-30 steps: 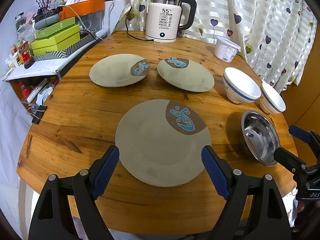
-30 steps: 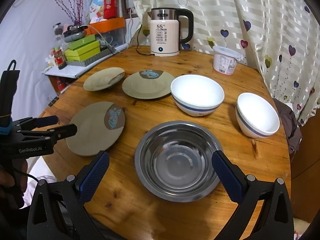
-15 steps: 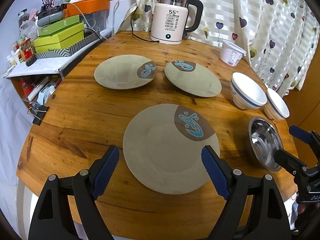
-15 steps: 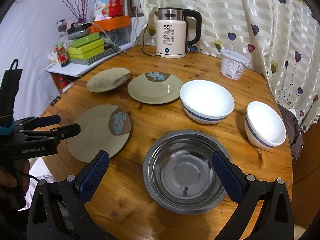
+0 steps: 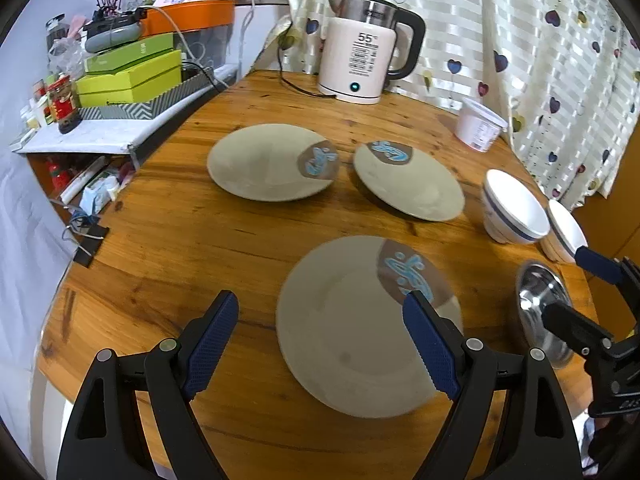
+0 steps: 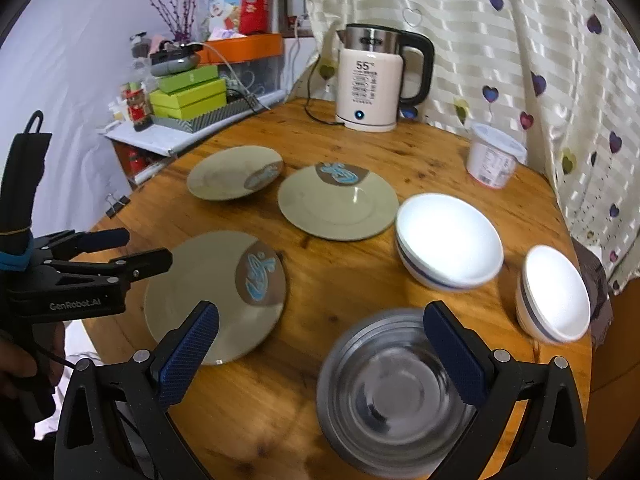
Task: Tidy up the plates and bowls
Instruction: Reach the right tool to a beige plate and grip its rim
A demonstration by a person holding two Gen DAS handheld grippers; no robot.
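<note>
Both grippers have drifted leftward over the last second. The left gripper [image 5: 320,344] hangs released, its jaws now straddling only the near plate's [image 5: 360,328] left edge. The right gripper [image 6: 320,350], likewise spread and empty, sits left of the steel bowl [image 6: 392,396]. Every plate and bowl rests untouched on the wooden surface [image 5: 180,248], so the stacking hasn't begun.

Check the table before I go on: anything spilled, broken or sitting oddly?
Nothing stands out. The three plates lie flat and apart on the table, both white bowls and the steel bowl sit upright and empty, and no spill or chip shows. Both hand-held grippers are open and hold nothing.
</note>
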